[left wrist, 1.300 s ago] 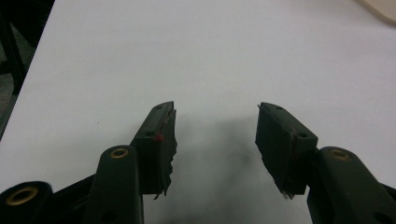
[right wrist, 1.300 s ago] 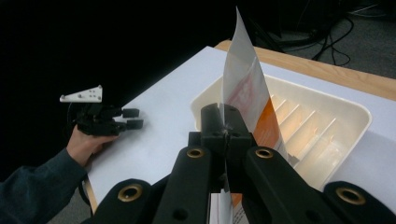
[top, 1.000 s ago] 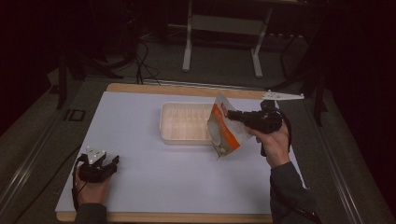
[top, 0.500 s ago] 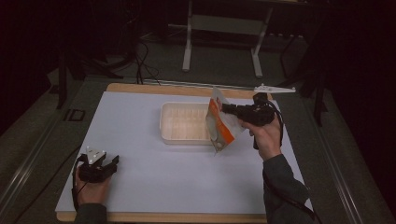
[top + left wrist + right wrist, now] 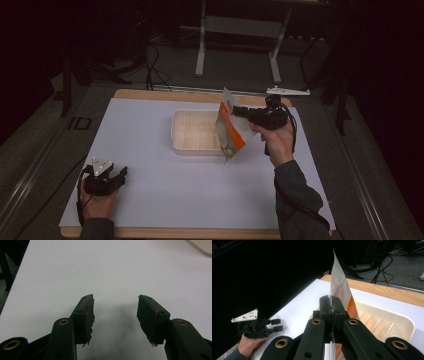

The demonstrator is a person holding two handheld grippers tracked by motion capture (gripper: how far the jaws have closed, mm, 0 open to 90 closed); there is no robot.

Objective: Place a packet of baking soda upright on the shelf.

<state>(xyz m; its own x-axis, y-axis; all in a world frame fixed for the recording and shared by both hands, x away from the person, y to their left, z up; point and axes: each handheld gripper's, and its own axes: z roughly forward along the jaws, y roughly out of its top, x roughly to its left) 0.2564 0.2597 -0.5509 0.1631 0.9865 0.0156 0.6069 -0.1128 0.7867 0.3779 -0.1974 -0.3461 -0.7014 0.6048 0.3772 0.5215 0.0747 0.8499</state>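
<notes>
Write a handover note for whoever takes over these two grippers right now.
Right gripper: shut on the orange and white pouch, held in the air at the right end of the clear tray.
Left gripper: open, holding nothing, low over the white mat at its near left corner.
Done: pouch picked up and brought to the tray.
Left: probably lower the pouch into the tray and release it.

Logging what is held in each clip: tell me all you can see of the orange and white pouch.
The pouch is a flat, glossy packet, white toward its top and orange lower down, with print too small to read. It hangs off the table, tilted, over the right end of the pale plastic tray. The right hand-held gripper is shut on its edge; whether it touches the tray I cannot tell.
</notes>
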